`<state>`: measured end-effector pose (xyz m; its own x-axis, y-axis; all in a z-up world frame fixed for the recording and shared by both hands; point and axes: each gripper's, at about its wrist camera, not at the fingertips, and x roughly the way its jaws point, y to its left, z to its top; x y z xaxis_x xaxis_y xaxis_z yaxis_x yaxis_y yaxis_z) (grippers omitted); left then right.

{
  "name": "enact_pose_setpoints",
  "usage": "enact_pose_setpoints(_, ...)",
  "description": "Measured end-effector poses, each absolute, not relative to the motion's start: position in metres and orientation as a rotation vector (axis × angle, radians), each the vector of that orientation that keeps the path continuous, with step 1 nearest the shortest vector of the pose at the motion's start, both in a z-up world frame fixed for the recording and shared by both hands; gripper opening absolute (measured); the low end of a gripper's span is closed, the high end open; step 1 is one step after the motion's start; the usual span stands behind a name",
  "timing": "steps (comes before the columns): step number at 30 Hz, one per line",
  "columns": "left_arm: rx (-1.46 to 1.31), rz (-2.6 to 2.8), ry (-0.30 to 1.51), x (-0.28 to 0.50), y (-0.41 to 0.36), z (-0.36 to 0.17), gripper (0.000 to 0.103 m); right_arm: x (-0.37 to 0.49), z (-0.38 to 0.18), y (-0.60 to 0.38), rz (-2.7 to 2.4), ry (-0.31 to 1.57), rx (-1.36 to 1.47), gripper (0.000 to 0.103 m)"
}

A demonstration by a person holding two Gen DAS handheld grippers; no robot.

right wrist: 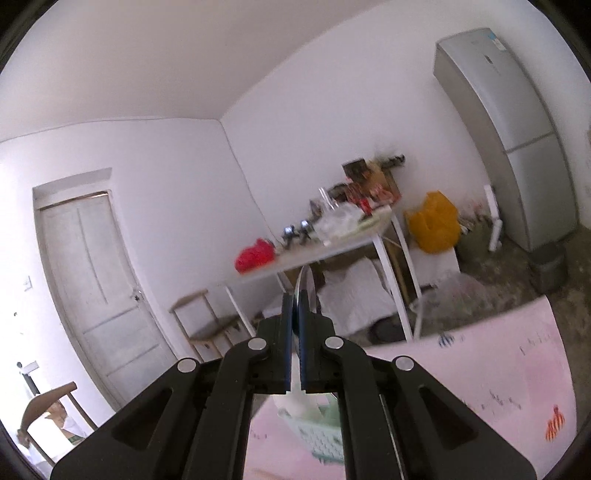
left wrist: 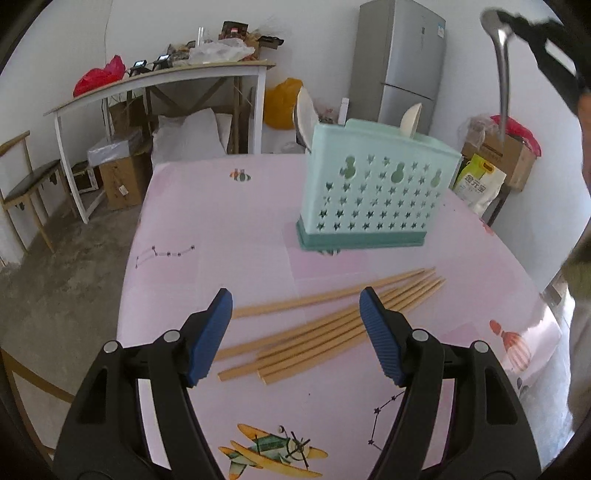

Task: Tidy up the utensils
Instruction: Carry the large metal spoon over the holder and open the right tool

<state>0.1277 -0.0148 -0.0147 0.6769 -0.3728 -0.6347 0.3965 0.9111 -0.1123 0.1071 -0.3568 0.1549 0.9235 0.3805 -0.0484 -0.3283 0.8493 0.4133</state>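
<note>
Several wooden chopsticks point(left wrist: 332, 321) lie in a loose bundle on the pink table point(left wrist: 221, 229). My left gripper point(left wrist: 295, 295) hovers over them, open, its blue pads point(left wrist: 212, 332) on either side of the bundle with nothing gripped. Behind stands a mint-green utensil holder point(left wrist: 373, 192) pierced with stars, with two pale spoons point(left wrist: 408, 122) sticking out of it. My right gripper point(left wrist: 506, 18) is high at the upper right, shut on a metal spoon point(left wrist: 503, 74) whose handle hangs down. In the right wrist view the spoon point(right wrist: 306, 280) shows edge-on in the shut gripper point(right wrist: 295, 295), with the holder point(right wrist: 317, 424) below.
The table's left edge point(left wrist: 136, 240) drops to a bare concrete floor. Behind are a white desk point(left wrist: 166, 79) piled with clutter, a chair point(left wrist: 26, 184), cardboard boxes point(left wrist: 122, 177), a grey fridge point(left wrist: 402, 62) and a rice bag point(left wrist: 478, 182). A person's sleeve point(left wrist: 580, 280) is at the right.
</note>
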Motion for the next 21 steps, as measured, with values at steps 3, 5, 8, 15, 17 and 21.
enact_pose_setpoints(3, 0.006, -0.428, 0.719, 0.132, -0.007, -0.022, 0.068, 0.126, 0.156, -0.352, 0.395, 0.117, 0.417, 0.003)
enact_pose_setpoints(5, -0.008, -0.427, 0.726, 0.134, -0.003, -0.027, 0.068, 0.139, 0.151, -0.351, 0.407, 0.116, 0.431, 0.003)
enact_pose_setpoints(8, -0.016, -0.423, 0.72, 0.133, 0.001, -0.027, 0.068, 0.158, 0.132, -0.351, 0.397, 0.124, 0.442, 0.003)
enact_pose_setpoints(15, -0.021, -0.429, 0.724, 0.137, 0.005, -0.032, 0.068, 0.19, 0.06, -0.366, 0.381, 0.24, 0.574, 0.003)
enact_pose_setpoints(17, -0.015, -0.426, 0.72, 0.138, 0.006, -0.033, 0.068, 0.189, 0.046, -0.365, 0.374, 0.274, 0.582, 0.004)
enact_pose_setpoints(21, -0.015, -0.42, 0.726, 0.141, 0.006, -0.034, 0.068, 0.175, 0.026, -0.366, 0.318, 0.343, 0.566, 0.019)
